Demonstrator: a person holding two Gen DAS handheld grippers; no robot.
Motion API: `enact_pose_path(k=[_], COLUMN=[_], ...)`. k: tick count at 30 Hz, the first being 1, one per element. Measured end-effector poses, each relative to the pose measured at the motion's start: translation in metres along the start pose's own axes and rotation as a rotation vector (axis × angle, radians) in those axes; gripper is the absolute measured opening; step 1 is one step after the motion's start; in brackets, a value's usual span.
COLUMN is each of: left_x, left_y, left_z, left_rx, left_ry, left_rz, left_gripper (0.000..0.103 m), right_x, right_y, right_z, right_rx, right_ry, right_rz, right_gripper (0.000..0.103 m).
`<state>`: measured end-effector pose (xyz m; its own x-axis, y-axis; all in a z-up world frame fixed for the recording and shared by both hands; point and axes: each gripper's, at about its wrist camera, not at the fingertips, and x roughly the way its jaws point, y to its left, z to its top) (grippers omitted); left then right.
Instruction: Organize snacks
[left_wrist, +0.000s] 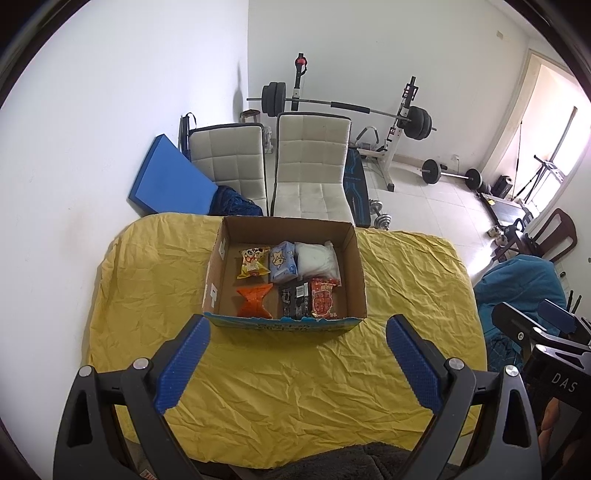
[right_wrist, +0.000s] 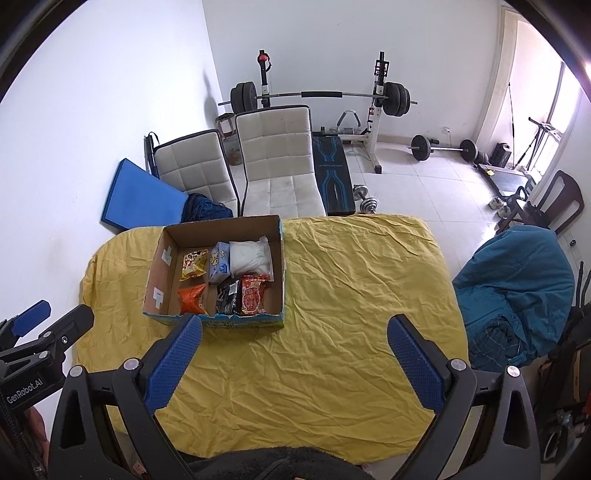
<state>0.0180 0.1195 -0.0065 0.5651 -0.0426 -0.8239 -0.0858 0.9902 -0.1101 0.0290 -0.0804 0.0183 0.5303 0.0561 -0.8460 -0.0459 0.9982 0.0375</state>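
Observation:
An open cardboard box (left_wrist: 356, 266) (right_wrist: 157, 273) stands on the yellow-covered table (left_wrist: 280, 387) (right_wrist: 332, 350). Inside lie several snack packs: a yellow one (left_wrist: 253, 262) (right_wrist: 194, 264), a light blue one (left_wrist: 283, 261) (right_wrist: 219, 262), a white bag (left_wrist: 317, 260) (right_wrist: 249, 256), an orange pack (left_wrist: 253, 301) (right_wrist: 192, 297), a black pack (left_wrist: 295, 301) (right_wrist: 227, 297) and a red pack (left_wrist: 324, 299) (right_wrist: 253, 295). My left gripper (left_wrist: 297, 358) is open, held just before the box's near wall. My right gripper (right_wrist: 295, 358) is open too, to the right of the box, holding nothing.
Two white chairs (left_wrist: 310, 166) (right_wrist: 277, 158) and a blue pad (left_wrist: 168, 173) stand behind the table. A barbell rack (left_wrist: 402, 118), a bench and dumbbells occupy the floor beyond. A teal garment (right_wrist: 513, 280) drapes over a chair at the right.

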Motion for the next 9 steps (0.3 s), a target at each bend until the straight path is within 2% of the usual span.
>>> enact_pose_path(k=[9], left_x=[-0.0004], left_y=[-0.001], left_z=[0.0035], left_rx=[0.01], left_ry=[-0.017], left_rz=[-0.002], left_gripper=[0.098], right_x=[-0.0019], right_y=[0.0013], right_z=[0.0049], right_rx=[0.005], right_ry=[-0.005], right_rz=[-0.007], right_gripper=[0.102])
